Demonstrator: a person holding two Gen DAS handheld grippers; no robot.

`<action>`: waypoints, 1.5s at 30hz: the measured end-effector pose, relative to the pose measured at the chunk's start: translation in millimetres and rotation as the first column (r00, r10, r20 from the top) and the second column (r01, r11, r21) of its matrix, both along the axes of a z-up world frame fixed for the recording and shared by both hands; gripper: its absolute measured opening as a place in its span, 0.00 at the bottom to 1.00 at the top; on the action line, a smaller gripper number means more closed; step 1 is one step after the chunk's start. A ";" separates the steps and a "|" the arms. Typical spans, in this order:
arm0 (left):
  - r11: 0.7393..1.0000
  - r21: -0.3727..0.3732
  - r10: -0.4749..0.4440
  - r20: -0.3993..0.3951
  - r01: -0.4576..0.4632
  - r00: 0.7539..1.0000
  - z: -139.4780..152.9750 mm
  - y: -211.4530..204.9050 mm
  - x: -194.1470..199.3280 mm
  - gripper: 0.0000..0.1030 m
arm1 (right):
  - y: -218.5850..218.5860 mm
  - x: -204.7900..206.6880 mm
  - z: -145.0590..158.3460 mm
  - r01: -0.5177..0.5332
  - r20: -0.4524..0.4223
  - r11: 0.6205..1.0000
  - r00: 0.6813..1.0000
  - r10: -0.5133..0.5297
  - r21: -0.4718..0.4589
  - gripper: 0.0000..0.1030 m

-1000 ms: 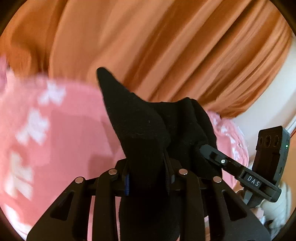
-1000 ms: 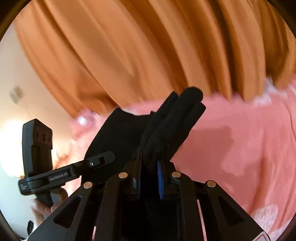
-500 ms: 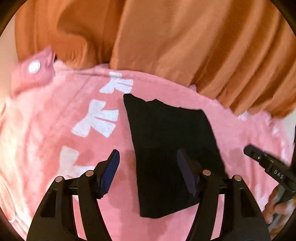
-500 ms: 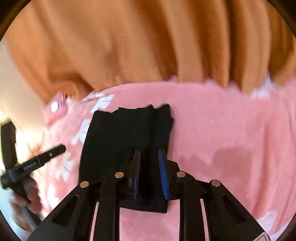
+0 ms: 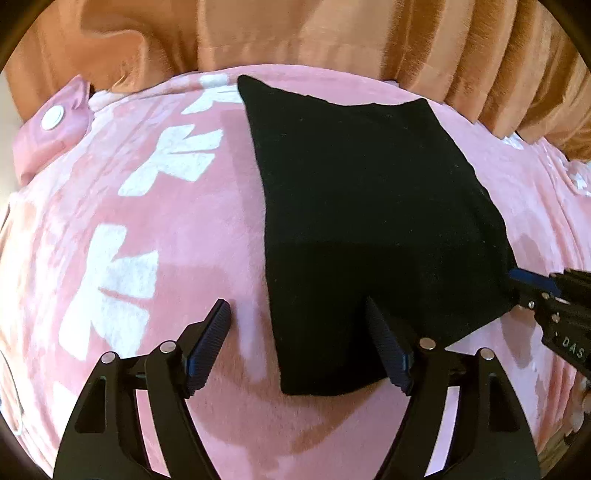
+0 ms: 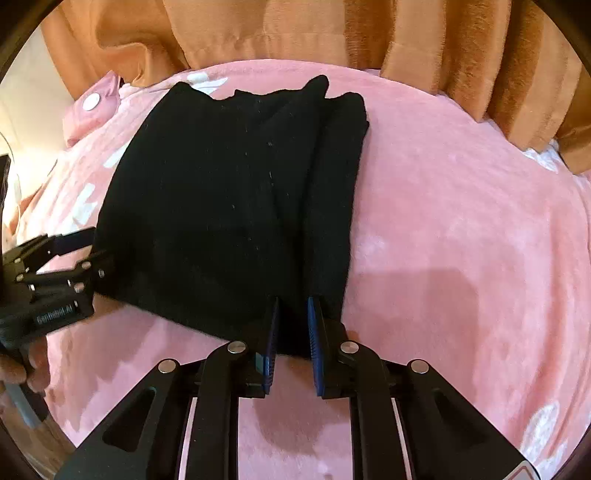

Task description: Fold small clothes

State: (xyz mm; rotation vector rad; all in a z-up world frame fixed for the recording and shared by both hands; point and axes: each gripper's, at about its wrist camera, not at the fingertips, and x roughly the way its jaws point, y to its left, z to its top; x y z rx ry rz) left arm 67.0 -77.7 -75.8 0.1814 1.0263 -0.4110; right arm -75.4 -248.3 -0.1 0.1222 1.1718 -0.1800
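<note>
A small black garment (image 5: 365, 206) lies flat on a pink blanket (image 5: 207, 229) with white prints. My left gripper (image 5: 297, 314) is open wide, its jaws astride the garment's near left corner, low over the blanket. In the right wrist view the garment (image 6: 229, 206) shows long folds along its right side. My right gripper (image 6: 293, 308) has its jaws a narrow gap apart at the garment's near right edge, with cloth between the blue pads (image 6: 314, 325). The right gripper (image 5: 535, 288) also shows at the garment's right edge in the left wrist view, and the left one (image 6: 77, 251) in the right view.
An orange curtain (image 5: 332, 33) hangs behind the blanket's far edge. A pink corner tab with a white snap (image 5: 51, 118) lies at the far left. A hand (image 6: 22, 373) holds the left gripper.
Both grippers lowered the lifted black garment onto the blanket and laid it flat. The left gripper opened and let go. The right jaws have parted slightly and both cameras moved closer.
</note>
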 end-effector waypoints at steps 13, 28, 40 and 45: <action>0.993 0.022 0.110 0.174 -0.116 0.979 45.5 -7.1 -73.3 0.89 | 25.8 -59.1 54.5 0.147 0.224 0.973 0.969 -0.105 -0.179 0.81; 0.981 0.060 0.173 0.165 -0.185 0.971 30.8 -9.5 -88.0 0.89 | 26.1 -76.6 37.4 0.201 0.173 0.970 0.969 -0.176 -0.136 0.81; 0.981 0.069 0.172 0.110 -0.180 0.979 18.8 -10.9 -83.0 0.89 | 22.5 -69.7 24.9 0.212 0.133 0.969 0.972 -0.195 -0.129 0.81; 0.975 0.053 0.207 0.106 -0.214 0.973 20.5 0.0 -74.7 0.89 | -2.4 -65.6 30.3 0.271 0.143 0.958 0.956 -0.257 -0.093 0.81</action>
